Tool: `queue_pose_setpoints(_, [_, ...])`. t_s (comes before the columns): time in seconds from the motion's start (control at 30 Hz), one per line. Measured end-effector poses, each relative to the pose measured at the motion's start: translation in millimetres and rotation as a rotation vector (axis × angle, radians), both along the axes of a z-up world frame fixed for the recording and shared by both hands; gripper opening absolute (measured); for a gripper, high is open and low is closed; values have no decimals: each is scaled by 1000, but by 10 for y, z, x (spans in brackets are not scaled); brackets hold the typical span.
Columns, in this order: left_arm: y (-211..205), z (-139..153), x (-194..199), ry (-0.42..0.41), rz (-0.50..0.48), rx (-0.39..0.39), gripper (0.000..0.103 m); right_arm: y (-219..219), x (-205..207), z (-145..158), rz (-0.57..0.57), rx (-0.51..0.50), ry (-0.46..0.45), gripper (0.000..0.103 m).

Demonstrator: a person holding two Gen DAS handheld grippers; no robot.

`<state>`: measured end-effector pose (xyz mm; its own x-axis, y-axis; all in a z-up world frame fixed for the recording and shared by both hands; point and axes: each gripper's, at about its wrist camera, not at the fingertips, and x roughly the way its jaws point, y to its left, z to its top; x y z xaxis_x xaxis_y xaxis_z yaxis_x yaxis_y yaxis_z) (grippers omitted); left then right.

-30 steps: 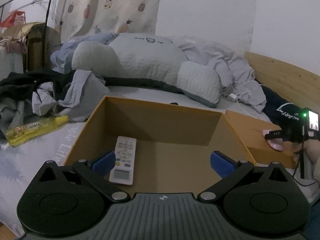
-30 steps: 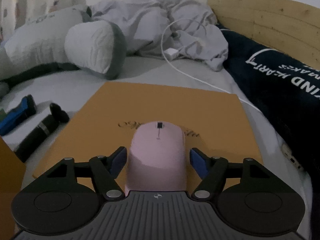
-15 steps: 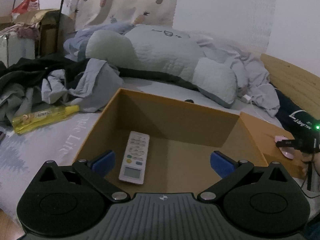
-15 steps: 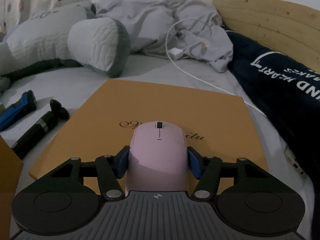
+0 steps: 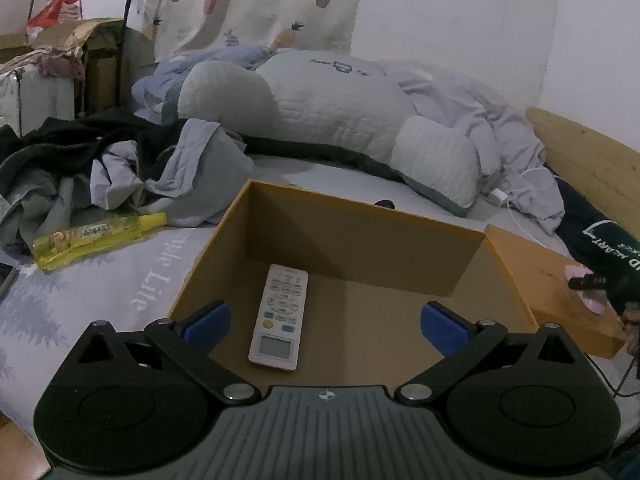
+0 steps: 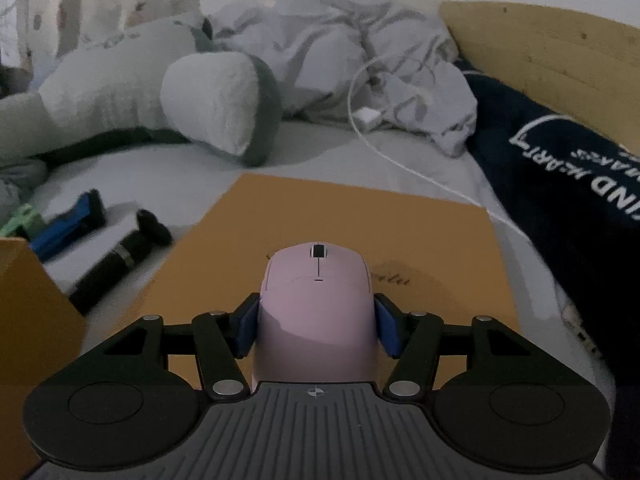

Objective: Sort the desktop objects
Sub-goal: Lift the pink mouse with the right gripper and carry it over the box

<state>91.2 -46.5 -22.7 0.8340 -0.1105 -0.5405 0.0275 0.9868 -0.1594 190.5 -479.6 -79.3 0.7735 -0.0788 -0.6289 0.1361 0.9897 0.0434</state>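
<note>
Pink mouse (image 6: pixel 317 304) pinched in right tool (image 6: pixel 316 326); left tool (image 5: pixel 325 322) spread over box (image 5: pixel 360 224) holding remote (image 5: pixel 280 316).

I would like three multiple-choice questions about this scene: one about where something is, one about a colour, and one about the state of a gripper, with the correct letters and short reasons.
1. Where is the remote control?
A. inside the open box
B. on the box lid
C. under the pillow

2. What colour is the mouse?
A. black
B. pink
C. yellow

3. What is the state of the right gripper?
A. open and empty
B. shut on a bottle
C. shut on the mouse

Answers: 1 A, it lies on the box floor; 2 B, its shell is pale pink; 3 C, both blue pads press on its sides.
</note>
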Motion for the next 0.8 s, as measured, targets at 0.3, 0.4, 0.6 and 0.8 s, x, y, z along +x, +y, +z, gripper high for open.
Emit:
queue_pose_setpoints(0.3, [-34, 100, -50, -24, -32, 13, 103, 159, -309, 552, 81, -6, -57, 62])
queue_pose_setpoints(0.4, [-19, 143, -70, -42, -26, 16, 103, 255, -427, 767, 113, 0, -78, 62])
queue_pose_setpoints(0.6, [3, 238, -142, -85, -16, 38, 103, 563, -657, 1151, 217, -27, -116, 62])
queue_pose_setpoints(0.8, [32, 304, -191, -109, -13, 62, 103, 947, -854, 1374, 305, -22, -131, 62])
